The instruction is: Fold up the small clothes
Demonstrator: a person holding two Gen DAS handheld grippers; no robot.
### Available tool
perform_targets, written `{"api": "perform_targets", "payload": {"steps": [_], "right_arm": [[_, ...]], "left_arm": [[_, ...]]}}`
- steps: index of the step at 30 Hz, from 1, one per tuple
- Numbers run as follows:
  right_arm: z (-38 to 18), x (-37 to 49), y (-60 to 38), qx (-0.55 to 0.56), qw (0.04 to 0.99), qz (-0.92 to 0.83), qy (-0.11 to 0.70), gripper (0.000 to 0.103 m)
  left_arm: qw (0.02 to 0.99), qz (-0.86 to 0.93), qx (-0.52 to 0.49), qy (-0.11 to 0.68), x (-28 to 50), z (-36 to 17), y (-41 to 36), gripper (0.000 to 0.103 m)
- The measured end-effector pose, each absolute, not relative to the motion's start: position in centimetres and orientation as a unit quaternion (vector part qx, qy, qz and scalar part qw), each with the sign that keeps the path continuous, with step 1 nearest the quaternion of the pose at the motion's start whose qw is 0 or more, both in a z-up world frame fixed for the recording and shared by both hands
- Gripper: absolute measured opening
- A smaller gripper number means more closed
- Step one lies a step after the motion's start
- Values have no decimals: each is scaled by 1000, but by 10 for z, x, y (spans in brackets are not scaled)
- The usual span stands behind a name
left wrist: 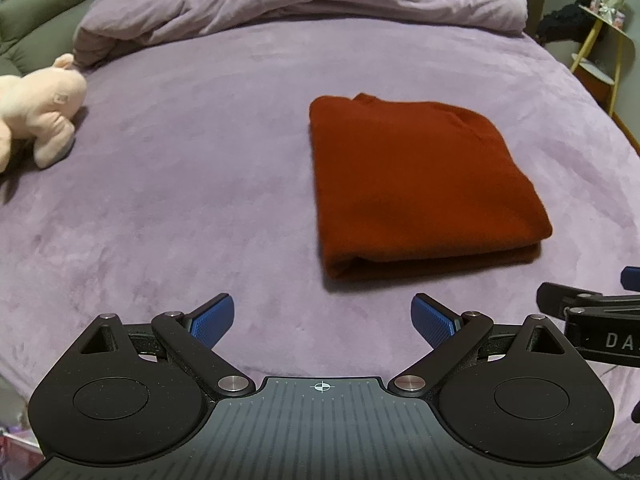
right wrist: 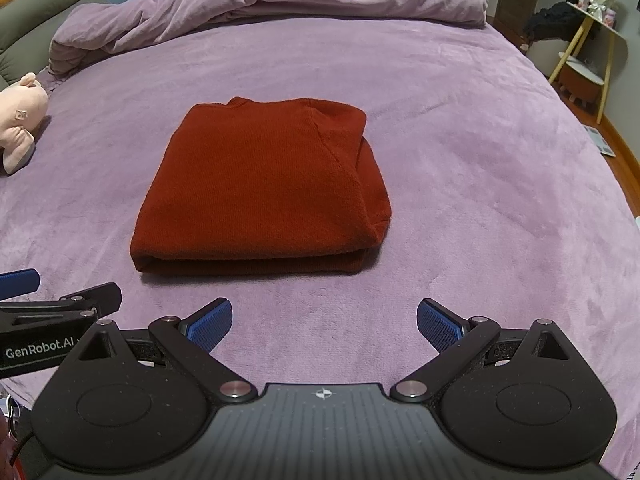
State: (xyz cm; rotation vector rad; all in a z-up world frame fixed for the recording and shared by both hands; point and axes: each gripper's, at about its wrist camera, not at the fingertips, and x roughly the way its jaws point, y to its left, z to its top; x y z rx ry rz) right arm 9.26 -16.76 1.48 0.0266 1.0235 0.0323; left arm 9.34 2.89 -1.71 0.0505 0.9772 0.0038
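Note:
A rust-red knit garment (left wrist: 416,184) lies folded into a neat rectangle on the purple bed (left wrist: 200,200); it also shows in the right wrist view (right wrist: 260,192). My left gripper (left wrist: 322,320) is open and empty, hovering near the bed's front, left of the garment's near edge. My right gripper (right wrist: 324,322) is open and empty, just in front of the garment's near fold. Each gripper shows at the edge of the other's view, the right one (left wrist: 592,312) and the left one (right wrist: 60,300).
A pink plush toy (left wrist: 36,120) lies at the bed's left edge. A bunched purple duvet (left wrist: 320,4) runs along the far side. A yellow-legged shelf (right wrist: 592,52) stands off the bed's right, above wooden floor.

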Motion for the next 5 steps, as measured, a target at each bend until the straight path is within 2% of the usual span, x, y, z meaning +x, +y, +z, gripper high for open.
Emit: {"api": "perform_targets", "payload": {"steps": [5], "right_arm": [[14,93,-168,13,872,15,490,99]], "left_arm": [[879,4,26,475,94,-18,29,99]]}}
